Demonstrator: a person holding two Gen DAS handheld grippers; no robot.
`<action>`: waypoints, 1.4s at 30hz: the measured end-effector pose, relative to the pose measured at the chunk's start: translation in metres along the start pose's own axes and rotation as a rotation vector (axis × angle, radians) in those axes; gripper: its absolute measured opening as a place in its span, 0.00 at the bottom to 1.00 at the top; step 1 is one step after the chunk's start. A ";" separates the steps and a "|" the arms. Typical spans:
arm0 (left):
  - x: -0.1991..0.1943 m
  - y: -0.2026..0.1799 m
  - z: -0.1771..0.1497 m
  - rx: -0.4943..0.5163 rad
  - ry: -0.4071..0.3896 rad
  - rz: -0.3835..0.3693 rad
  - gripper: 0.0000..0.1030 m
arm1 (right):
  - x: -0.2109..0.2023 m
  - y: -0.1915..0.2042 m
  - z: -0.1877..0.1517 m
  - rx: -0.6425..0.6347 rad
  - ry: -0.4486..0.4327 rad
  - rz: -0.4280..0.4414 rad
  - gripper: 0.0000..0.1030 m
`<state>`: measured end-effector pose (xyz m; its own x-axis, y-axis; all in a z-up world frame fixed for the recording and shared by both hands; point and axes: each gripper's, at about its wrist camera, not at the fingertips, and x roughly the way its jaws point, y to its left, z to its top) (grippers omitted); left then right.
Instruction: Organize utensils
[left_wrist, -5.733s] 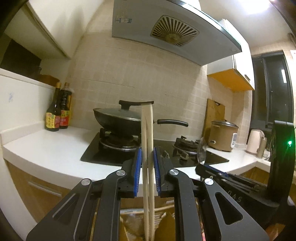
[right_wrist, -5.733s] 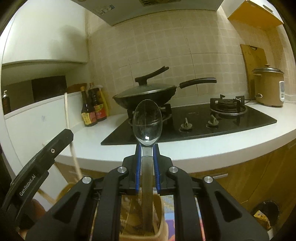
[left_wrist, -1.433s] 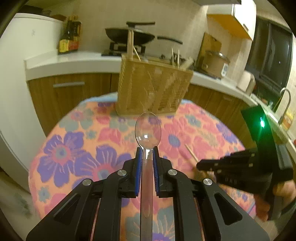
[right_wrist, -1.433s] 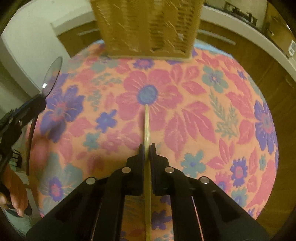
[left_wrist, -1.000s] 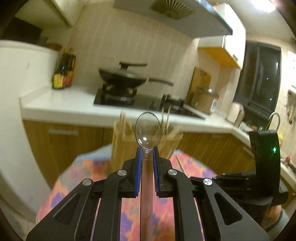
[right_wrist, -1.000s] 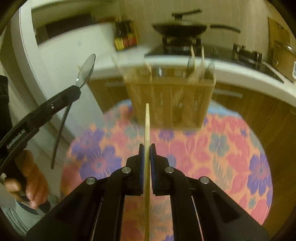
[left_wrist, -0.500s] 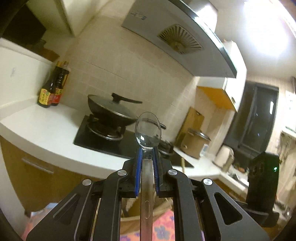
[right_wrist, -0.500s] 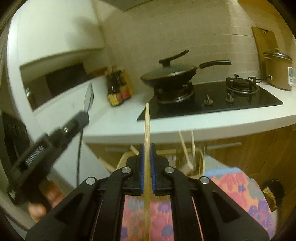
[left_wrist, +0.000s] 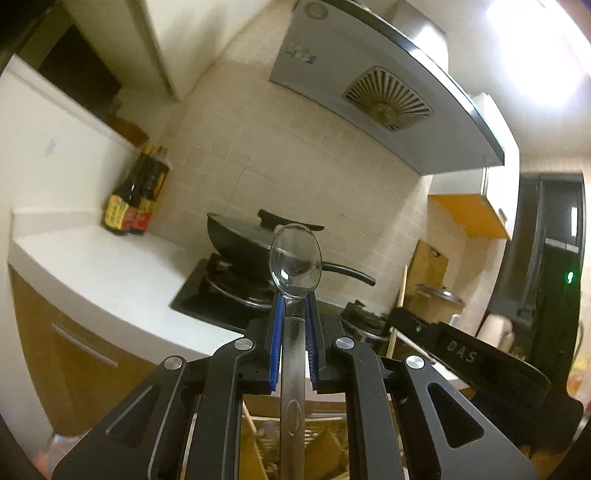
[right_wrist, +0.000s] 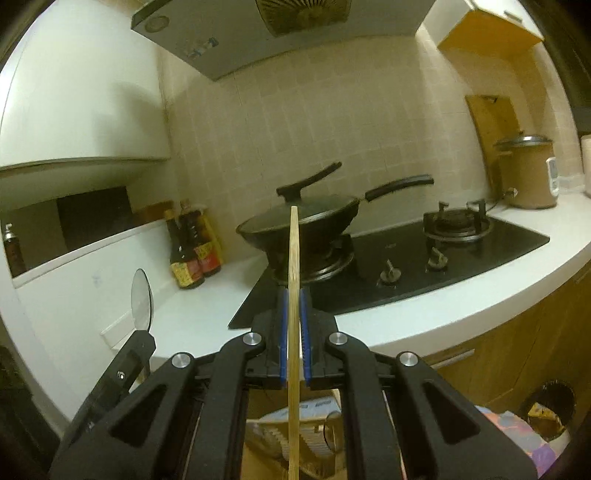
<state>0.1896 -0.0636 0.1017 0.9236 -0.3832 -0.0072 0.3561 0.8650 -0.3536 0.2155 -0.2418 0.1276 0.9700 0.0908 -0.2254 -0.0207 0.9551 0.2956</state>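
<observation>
My left gripper (left_wrist: 293, 299) is shut on a metal spoon (left_wrist: 295, 258), bowl pointing up, handle running down between the blue pads. My right gripper (right_wrist: 293, 295) is shut on a single wooden chopstick (right_wrist: 294, 251) held upright. Both are raised level over the woven utensil basket, whose rim and compartments show at the bottom of each view (left_wrist: 332, 446) (right_wrist: 314, 435). In the right wrist view the left gripper with the spoon (right_wrist: 141, 295) stands at the lower left. In the left wrist view the right gripper (left_wrist: 461, 354) and its chopstick (left_wrist: 400, 295) sit at the right.
Behind is a white kitchen counter (right_wrist: 192, 317) with a black gas hob (right_wrist: 424, 266), a lidded wok (right_wrist: 306, 221), sauce bottles (right_wrist: 192, 254), a rice cooker (right_wrist: 528, 173) and a range hood above (left_wrist: 384, 96). A floral tablecloth corner (right_wrist: 517, 432) shows at lower right.
Both grippers have lifted from the floral table and tipped up toward the stove, each keeping its grip: the spoon in the left, the chopstick in the right. The basket has dropped to the bottom of both views.
</observation>
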 end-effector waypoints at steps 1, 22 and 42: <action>0.001 -0.001 -0.001 0.022 -0.007 0.006 0.09 | 0.002 0.001 -0.002 -0.010 -0.010 -0.006 0.04; -0.020 0.030 -0.005 -0.046 -0.025 0.017 0.34 | -0.015 -0.010 -0.034 -0.028 0.022 0.026 0.26; -0.133 0.016 -0.053 0.121 0.196 -0.023 0.69 | -0.123 0.002 -0.135 -0.182 0.274 -0.024 0.53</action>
<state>0.0649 -0.0164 0.0475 0.8739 -0.4490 -0.1861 0.4023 0.8832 -0.2412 0.0634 -0.2125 0.0303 0.8699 0.1166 -0.4793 -0.0653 0.9903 0.1224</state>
